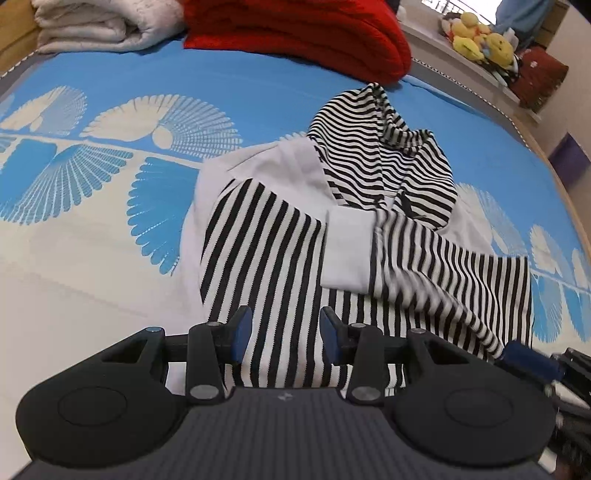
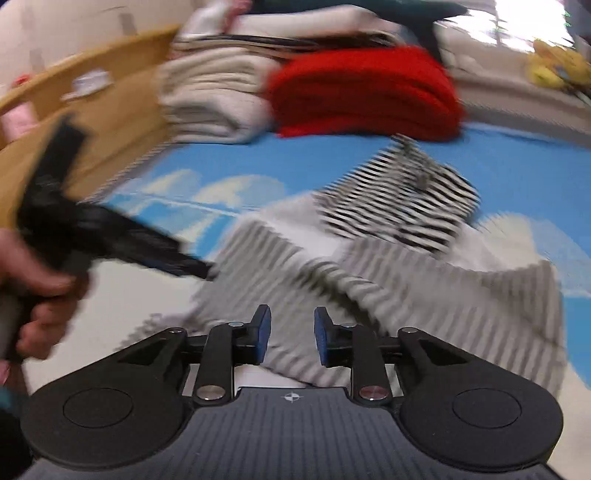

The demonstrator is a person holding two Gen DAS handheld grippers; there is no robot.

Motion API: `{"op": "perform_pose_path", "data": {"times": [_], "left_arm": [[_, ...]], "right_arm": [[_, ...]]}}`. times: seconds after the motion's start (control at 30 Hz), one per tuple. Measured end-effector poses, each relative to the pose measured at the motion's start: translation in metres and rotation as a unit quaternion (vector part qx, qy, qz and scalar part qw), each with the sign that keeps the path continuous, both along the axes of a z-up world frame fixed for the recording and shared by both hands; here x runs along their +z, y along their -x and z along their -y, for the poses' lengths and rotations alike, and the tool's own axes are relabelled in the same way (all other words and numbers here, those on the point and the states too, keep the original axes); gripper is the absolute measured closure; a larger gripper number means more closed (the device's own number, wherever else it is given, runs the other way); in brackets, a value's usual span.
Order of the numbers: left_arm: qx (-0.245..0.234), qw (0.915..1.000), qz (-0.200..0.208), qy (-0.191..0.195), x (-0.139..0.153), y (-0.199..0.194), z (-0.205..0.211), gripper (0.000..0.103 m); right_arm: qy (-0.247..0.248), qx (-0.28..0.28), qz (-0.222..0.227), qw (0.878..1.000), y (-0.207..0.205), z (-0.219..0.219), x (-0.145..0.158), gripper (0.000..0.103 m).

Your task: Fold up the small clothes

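A small striped hooded top (image 1: 332, 236) lies spread on the bed (image 1: 110, 229), whose smooth sheet is bright blue and cream with fan-shaped, feathery prints. The garment is soft knit: black and white stripes run lengthwise on the body, finer stripes curve across the rounded hood (image 1: 384, 158) at its far end, and plain white panels show at the shoulder. Both striped sleeves are folded inward across the chest, one ending in a wide white cuff (image 1: 347, 251). The left gripper (image 1: 286, 336) hangs above the near hem, its flat blue-padded fingers parted with only striped cloth seen below the gap, nothing pinched. The right gripper (image 2: 291, 338) is likewise released, pads apart over the blurred lower edge of the top; no earlier view shows what it did. At the head of the bed sit a chunky red knit blanket (image 1: 303, 40), folded thick, and a quilted white one (image 1: 99, 26) beside it. In the right wrist view a hand (image 2: 33, 280) grips the dark handle of the other tool.
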State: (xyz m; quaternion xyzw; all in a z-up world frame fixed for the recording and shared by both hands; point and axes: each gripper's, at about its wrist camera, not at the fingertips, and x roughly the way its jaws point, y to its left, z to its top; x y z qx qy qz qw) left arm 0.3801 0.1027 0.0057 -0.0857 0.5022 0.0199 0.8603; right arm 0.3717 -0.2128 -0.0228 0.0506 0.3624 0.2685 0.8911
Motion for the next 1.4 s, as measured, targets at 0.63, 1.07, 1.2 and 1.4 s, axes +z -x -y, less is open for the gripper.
{"op": "perform_pose_path", "data": {"times": [0.63,1.07,1.2,1.4], "left_arm": [[0.041,0.9855,0.008,0.164,-0.062,-0.031,0.028,0.058],[0.080,0.9696,0.002,0.231,-0.096,-0.052,0.035,0.058],[0.080,0.9732,0.013,0.215,-0.098,-0.056,0.041,0.070],[0.079,0.9829,0.060,0.155,-0.064,-0.045,0.040,0.095]], "right_arm": [[-0.007,-0.263,-0.232,0.936,-0.032,0.077,-0.080,0.053],[-0.034,-0.287,-0.225,0.931,-0.036,0.095,-0.066,0.052],[-0.029,-0.287,-0.218,0.932,-0.036,0.097,-0.062,0.052],[-0.028,-0.304,-0.215,0.928,-0.040,0.101,-0.062,0.052]]}}
